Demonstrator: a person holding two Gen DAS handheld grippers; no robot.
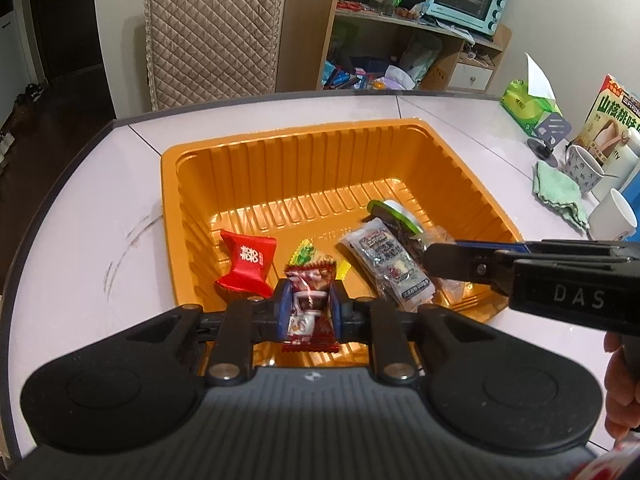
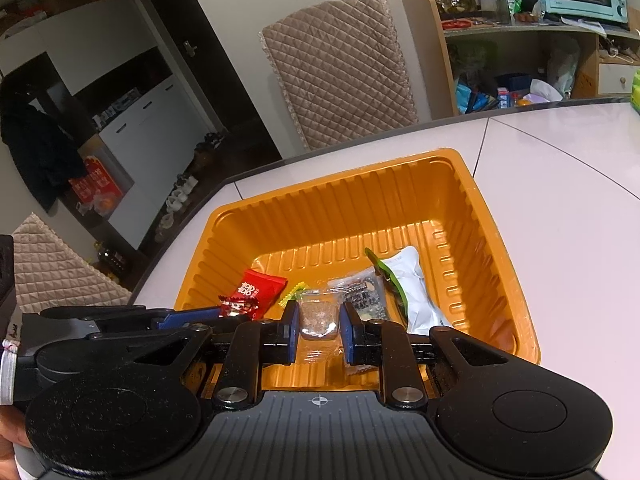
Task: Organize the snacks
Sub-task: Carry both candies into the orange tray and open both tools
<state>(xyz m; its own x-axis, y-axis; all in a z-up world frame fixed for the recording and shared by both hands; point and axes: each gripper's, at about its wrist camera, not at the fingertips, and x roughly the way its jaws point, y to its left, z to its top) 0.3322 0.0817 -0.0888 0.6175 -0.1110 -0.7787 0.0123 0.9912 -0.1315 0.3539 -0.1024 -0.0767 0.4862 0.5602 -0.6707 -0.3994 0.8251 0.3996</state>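
left gripper [image 1: 310,308] clamps wrapper [image 1: 310,304], label unreadable

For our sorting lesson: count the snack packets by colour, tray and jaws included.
2 red: bright red packet, dark red wrapper
1 yellow-green candy
1 clear packet, brown inside
1 grey-black packet
1 white-green pouch
Total: 6

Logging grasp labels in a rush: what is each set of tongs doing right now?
Left tongs: closed on the dark red candy wrapper, over the orange tray.
Right tongs: closed on the clear packet with a brown block.
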